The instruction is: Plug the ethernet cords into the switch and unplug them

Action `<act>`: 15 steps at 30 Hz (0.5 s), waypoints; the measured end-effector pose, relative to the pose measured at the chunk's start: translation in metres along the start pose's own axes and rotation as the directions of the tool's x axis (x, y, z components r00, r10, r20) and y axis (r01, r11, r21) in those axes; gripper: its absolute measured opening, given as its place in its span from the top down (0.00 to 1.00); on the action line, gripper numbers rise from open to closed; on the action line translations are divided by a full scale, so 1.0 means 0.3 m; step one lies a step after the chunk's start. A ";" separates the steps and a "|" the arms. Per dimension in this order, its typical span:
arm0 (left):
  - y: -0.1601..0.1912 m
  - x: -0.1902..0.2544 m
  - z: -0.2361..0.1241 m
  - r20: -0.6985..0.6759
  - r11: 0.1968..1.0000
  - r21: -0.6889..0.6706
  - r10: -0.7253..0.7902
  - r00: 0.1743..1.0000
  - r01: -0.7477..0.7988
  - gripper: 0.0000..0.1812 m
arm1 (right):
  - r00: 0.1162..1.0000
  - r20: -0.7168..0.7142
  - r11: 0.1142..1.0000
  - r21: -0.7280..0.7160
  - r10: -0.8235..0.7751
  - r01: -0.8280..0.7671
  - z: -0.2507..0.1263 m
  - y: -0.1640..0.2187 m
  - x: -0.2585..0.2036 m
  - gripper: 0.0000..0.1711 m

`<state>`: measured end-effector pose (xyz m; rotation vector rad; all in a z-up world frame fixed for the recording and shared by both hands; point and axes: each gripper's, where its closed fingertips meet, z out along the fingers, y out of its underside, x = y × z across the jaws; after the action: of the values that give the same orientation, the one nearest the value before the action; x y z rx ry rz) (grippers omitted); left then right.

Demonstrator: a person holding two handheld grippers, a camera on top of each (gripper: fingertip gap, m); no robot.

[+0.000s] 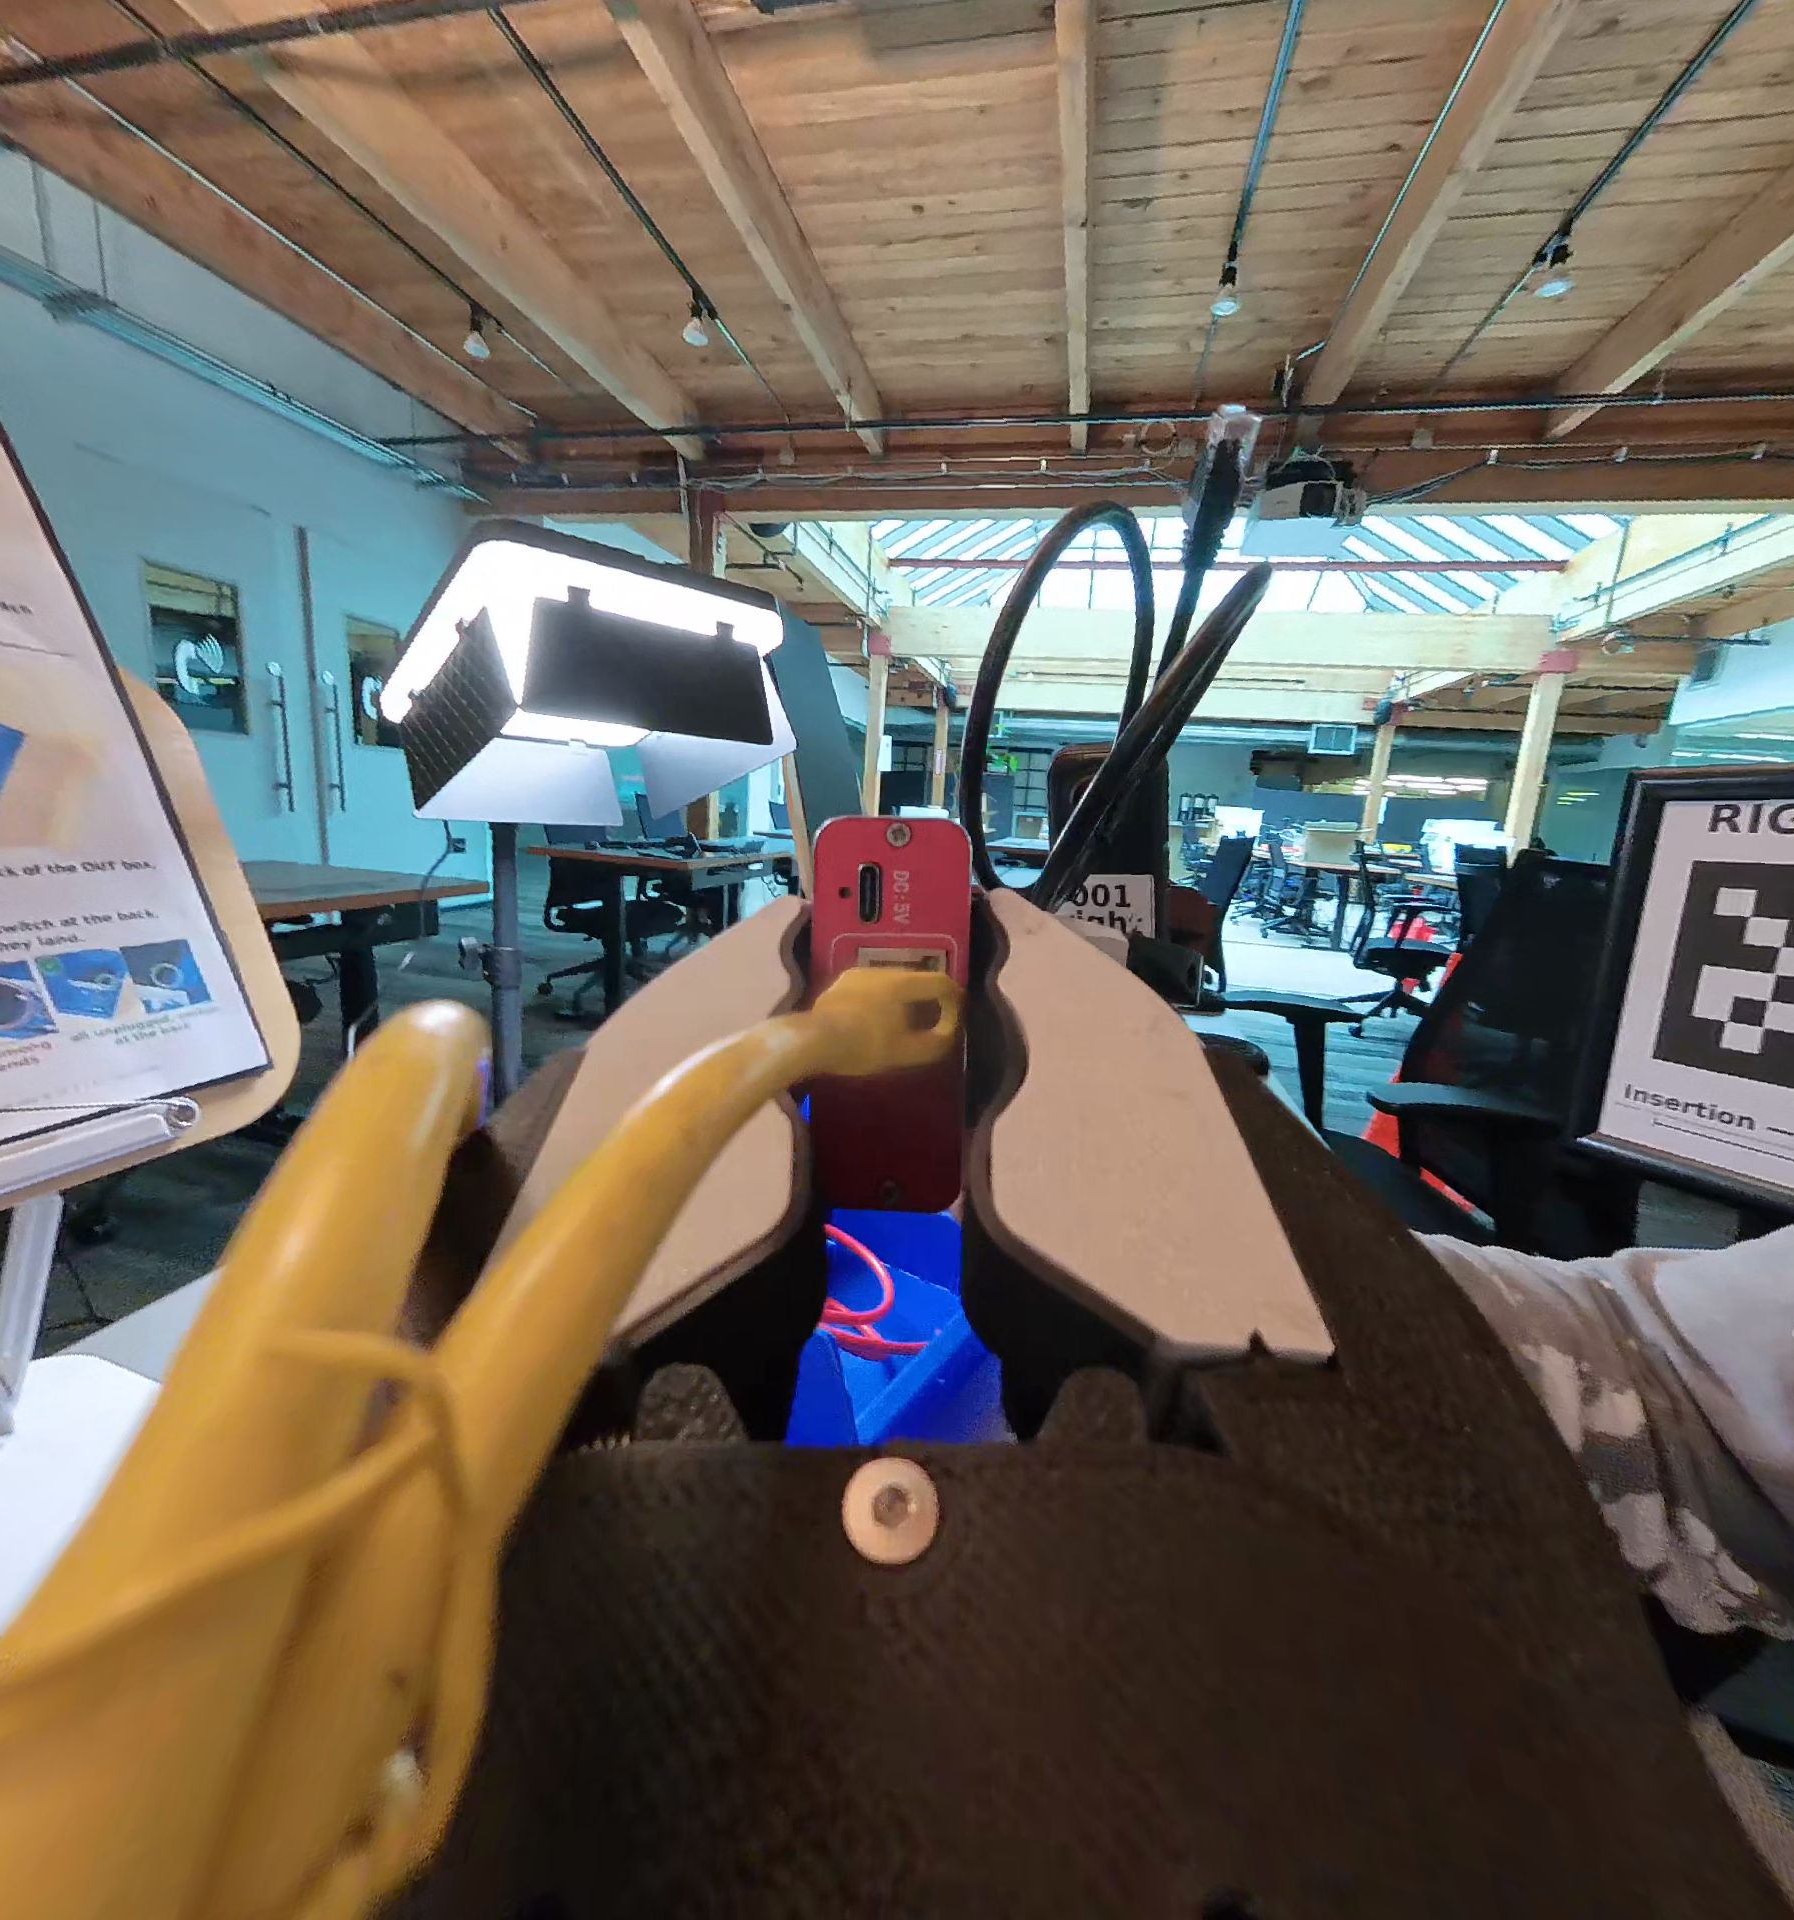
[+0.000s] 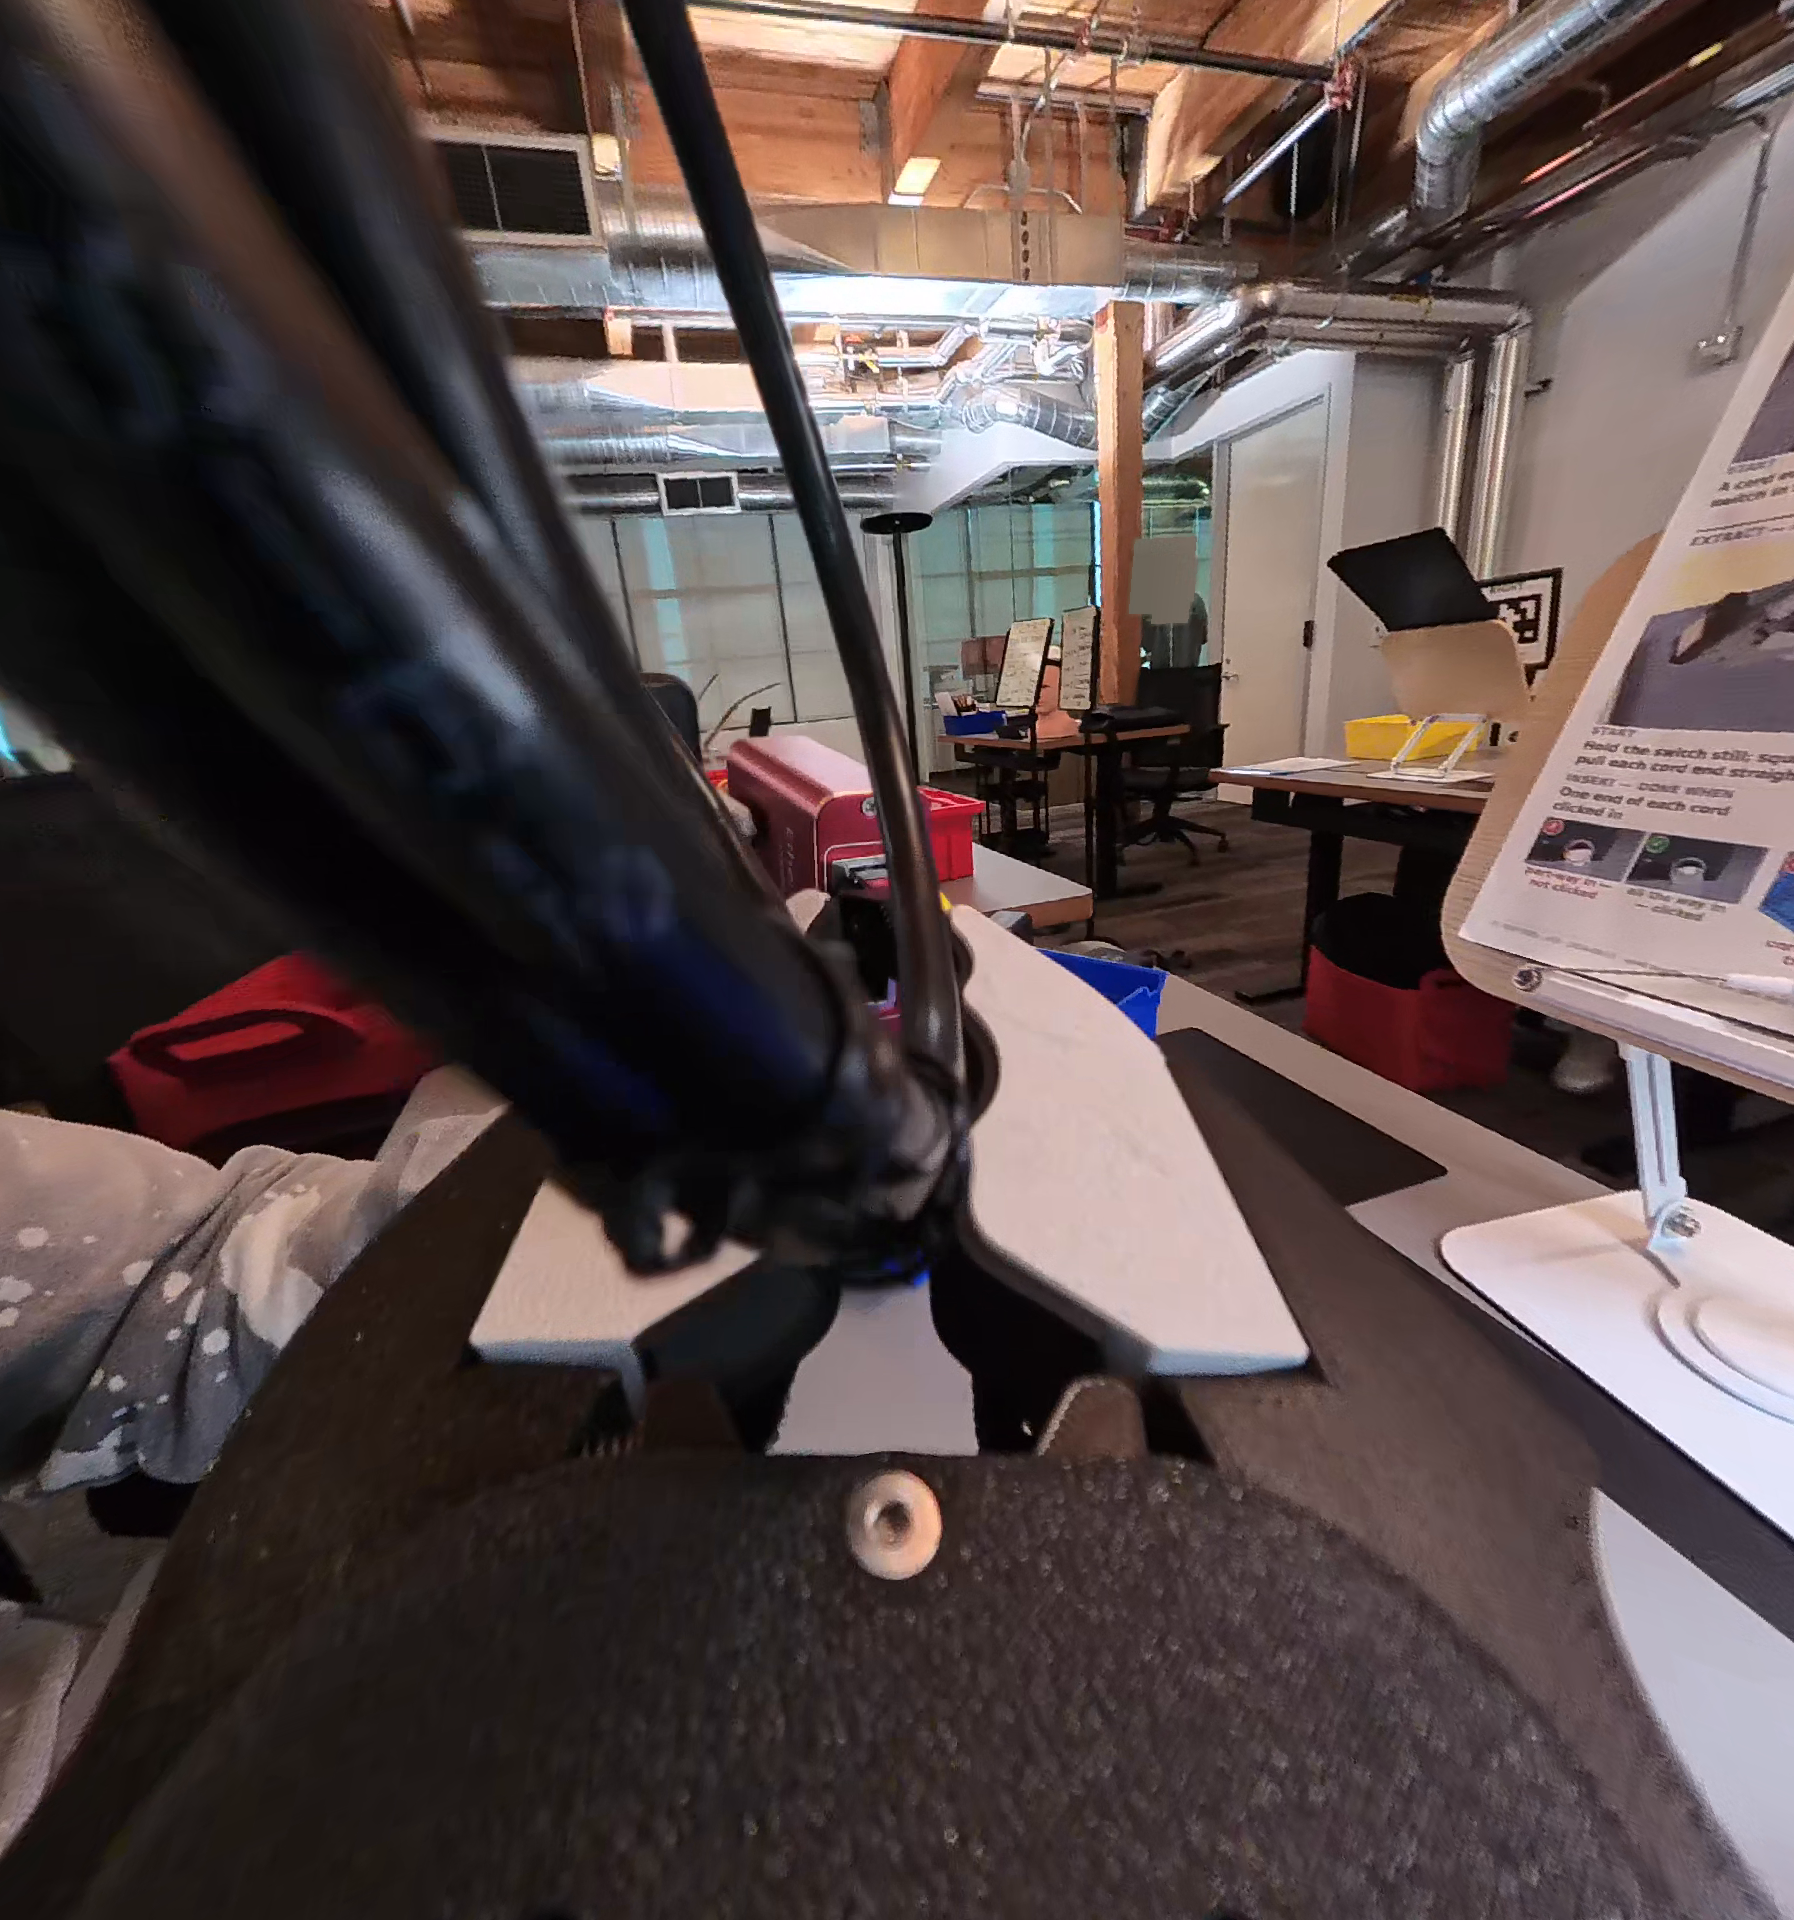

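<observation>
- So, our left gripper (image 1: 888, 997) is clamped on the red switch (image 1: 888, 914), which stands upright between the two grey fingers (image 1: 1090, 1091) with its port face toward the camera.
- We've got a yellow ethernet cord (image 1: 664, 1101) plugged into the port on that face; it comes in from our lower left, and its thick loops sag down past the left finger.
- Beyond the switch, a black cord (image 1: 1059, 665) loops up above the fingertips, with a clear plug (image 1: 1225, 447) pointing at the ceiling.
- Under the fingers there's a blue bin (image 1: 893, 1361) with a thin red wire (image 1: 862, 1299) in it.
- Our right gripper (image 2: 903, 1049) is squeezed down on a bundle of that black cord (image 2: 457, 727), tied up right at the fingers; it fans out up and to the left, filling most of the view.
- Past the right fingertips the red switch (image 2: 810, 800) sits a bit farther out and to the left.
- Off to the right of that gripper there's an instruction sheet on a white stand (image 2: 1651, 1195).
- A paint-speckled grey sleeve (image 2: 145, 1247) shows at the left edge.
</observation>
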<state>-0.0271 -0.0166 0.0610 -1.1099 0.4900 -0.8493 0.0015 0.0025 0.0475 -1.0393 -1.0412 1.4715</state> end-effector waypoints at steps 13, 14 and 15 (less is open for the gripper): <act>-0.221 -0.106 -0.182 0.073 0.988 0.156 -0.018 0.997 0.007 0.85 | 0.982 -0.177 0.998 0.011 -0.060 0.062 -0.147 -0.121 0.103 0.93; -0.209 -0.101 -0.169 0.069 0.993 0.120 -0.012 0.998 0.004 0.85 | 0.981 -0.187 0.999 -0.003 -0.045 0.045 -0.146 -0.117 0.122 0.93; -0.194 -0.099 -0.158 0.074 0.997 0.076 0.000 0.997 -0.006 0.85 | 0.981 -0.192 0.999 -0.028 -0.020 0.015 -0.156 -0.106 0.144 0.93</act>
<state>-0.0993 -0.0310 0.0943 -1.0667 0.3944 -0.8150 0.0493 0.0530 0.0624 -1.1639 -0.9316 1.3177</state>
